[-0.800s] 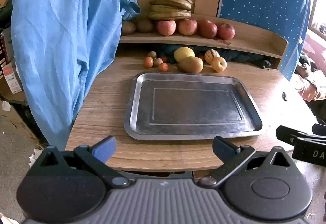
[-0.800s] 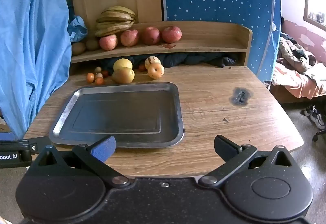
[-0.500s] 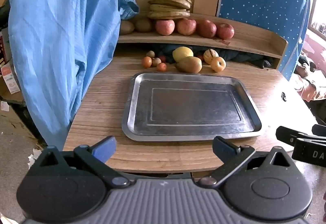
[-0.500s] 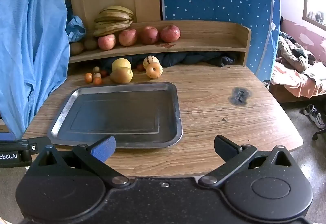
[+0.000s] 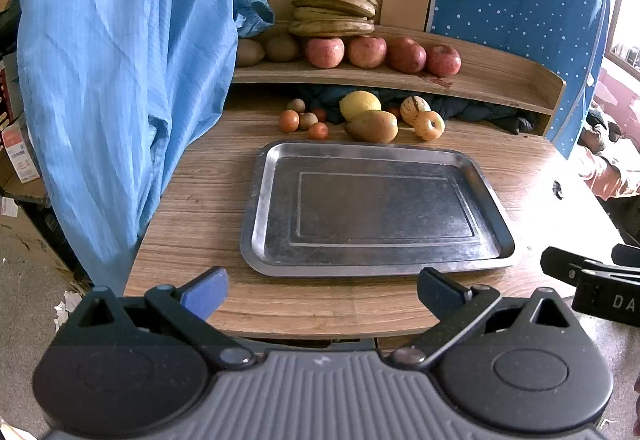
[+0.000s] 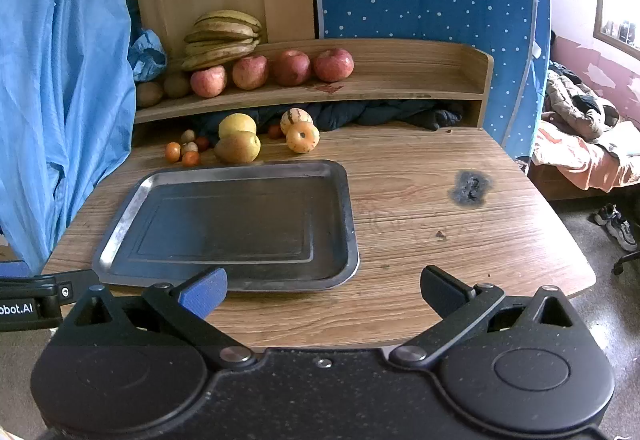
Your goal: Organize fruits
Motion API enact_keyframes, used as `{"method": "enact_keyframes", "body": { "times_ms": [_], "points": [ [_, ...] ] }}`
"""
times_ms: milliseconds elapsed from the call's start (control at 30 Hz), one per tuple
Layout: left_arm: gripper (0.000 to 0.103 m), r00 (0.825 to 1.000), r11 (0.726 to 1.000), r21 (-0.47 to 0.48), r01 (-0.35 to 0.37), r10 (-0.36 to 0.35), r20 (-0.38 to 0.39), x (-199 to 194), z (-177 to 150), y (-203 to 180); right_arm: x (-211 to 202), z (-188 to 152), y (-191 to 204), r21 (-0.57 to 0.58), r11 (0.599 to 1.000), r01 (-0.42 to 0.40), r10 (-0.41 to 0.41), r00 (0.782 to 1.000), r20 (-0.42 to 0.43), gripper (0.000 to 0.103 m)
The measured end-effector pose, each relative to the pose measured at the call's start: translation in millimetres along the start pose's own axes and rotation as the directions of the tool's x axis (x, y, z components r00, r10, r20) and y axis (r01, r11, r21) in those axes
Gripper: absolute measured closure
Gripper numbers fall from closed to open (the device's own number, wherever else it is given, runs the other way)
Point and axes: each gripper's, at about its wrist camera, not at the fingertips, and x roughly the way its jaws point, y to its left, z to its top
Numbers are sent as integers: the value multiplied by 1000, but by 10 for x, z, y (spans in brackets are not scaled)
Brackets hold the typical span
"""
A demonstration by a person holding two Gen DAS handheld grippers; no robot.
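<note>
Dull grey sheet metal forms the shallow rectangular tray (image 5: 256, 224) with rounded corners and a stepped, scuffed floor; it lies flat and bare on the wood-grain laminate table (image 6: 420, 208), nearer the table's left side. Just beyond its far rim sits a loose cluster of fruit: a smooth brownish-green pear (image 5: 373, 126) touching a round yellow citrus (image 5: 359, 103) behind it, a waxy orange-yellow apple (image 5: 429, 125), a cream striped gourd-like fruit (image 5: 414, 105), and several small orange and brown round fruits (image 5: 304, 120). On the curved wooden shelf (image 6: 400, 80) above, four mottled red apples (image 6: 272, 70) stand in a row beside two brown kiwis (image 6: 162, 90) and under a stack of spotted yellow-brown bananas (image 6: 222, 36). Crinkled pale-blue fabric (image 5: 112, 80) hangs at left. The left gripper (image 5: 322, 282) and the right gripper (image 6: 323, 282) both hover over the near table edge, fingers spread wide apart, nothing between them.
</note>
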Motion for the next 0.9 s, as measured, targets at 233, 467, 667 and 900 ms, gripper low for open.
{"method": "enact_keyframes", "body": {
  "times_ms": [233, 467, 667, 900],
  "points": [
    [0, 1000, 1000, -4, 3, -3, 1, 5, -6, 34, 4, -5, 5, 0, 1000, 0, 0, 1000, -1, 0],
    [0, 1000, 1000, -5, 3, -3, -2, 0, -11, 41, -1, -2, -1, 0, 1000, -1, 1, 1000, -2, 0],
    [0, 1000, 1000, -4, 1, -1, -4, 5, -26, 32, 24, -26, 7, 2, 1000, 2, -2, 1000, -5, 0],
    [0, 1000, 1000, -6, -5, 4, -20, 45, -7, -2, 59, -24, -6, 5, 1000, 1, -1, 1000, -15, 0]
  ]
}}
